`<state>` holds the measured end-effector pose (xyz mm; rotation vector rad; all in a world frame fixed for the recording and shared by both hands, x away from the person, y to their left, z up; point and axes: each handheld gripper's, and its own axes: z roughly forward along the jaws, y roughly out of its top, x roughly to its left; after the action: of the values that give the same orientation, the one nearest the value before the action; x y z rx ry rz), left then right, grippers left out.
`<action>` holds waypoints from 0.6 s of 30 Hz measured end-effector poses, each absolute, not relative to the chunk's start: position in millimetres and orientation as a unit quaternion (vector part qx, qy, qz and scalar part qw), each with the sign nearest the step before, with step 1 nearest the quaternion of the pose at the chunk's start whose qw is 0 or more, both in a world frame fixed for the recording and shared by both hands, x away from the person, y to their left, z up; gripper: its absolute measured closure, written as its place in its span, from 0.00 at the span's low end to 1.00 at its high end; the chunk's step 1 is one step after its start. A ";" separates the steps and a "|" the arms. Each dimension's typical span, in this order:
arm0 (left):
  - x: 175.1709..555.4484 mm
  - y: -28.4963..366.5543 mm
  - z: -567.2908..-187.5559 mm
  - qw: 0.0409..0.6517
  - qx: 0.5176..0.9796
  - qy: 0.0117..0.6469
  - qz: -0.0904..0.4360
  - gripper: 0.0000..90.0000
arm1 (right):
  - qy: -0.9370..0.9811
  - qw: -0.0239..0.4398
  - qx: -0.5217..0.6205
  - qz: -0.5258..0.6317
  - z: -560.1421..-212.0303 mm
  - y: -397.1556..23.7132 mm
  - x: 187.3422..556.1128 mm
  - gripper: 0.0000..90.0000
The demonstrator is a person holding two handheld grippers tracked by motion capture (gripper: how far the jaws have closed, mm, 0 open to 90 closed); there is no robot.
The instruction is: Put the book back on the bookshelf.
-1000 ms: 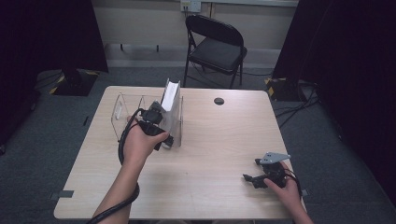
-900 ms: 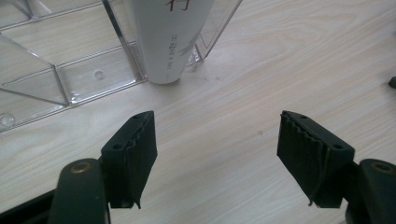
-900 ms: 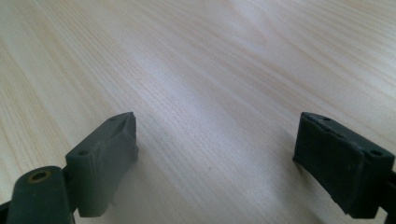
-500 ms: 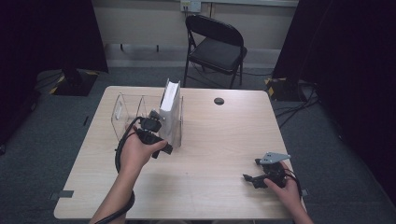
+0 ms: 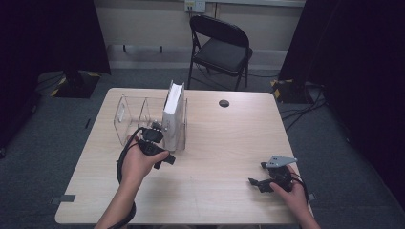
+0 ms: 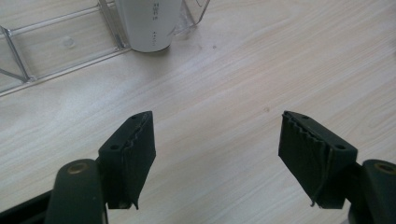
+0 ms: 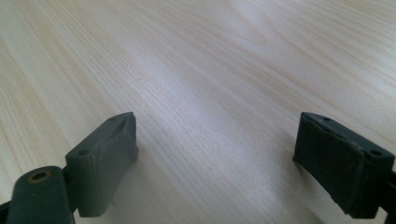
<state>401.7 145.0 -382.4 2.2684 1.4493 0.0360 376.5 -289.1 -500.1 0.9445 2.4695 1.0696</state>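
A white book-like box point(image 5: 173, 113) stands upright in a clear plastic rack point(image 5: 131, 112) on the left half of the wooden table point(image 5: 224, 143). A hand holds my left gripper point(image 5: 155, 137) just in front of the rack's near end. In the left gripper view its jaws point(image 6: 217, 126) stand open over bare wood, and the box's lower end point(image 6: 148, 25) and the rack's base point(image 6: 60, 51) lie ahead. My right gripper point(image 5: 265, 182) rests low near the table's front right, held by the other hand. Its jaws point(image 7: 217, 126) are open with nothing between them.
A small dark round disc point(image 5: 223, 103) lies on the table's far side. A black folding chair point(image 5: 219, 45) stands behind the table, and cables run along the floor at the right. Bare wood stretches between the two grippers.
The left hand has drawn its gripper back from the rack toward the near edge and lowered it. The right hand and gripper have kept still.
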 end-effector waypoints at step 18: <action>397.7 146.0 -403.7 0.223 0.820 0.527 0.003 0.27 | 0.857 0.144 0.328 0.371 -500.1 -289.1 376.4 0.14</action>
<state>397.7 146.0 -403.7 2.2638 1.4562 0.0084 376.4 -289.1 -500.1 0.9446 2.4697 1.0696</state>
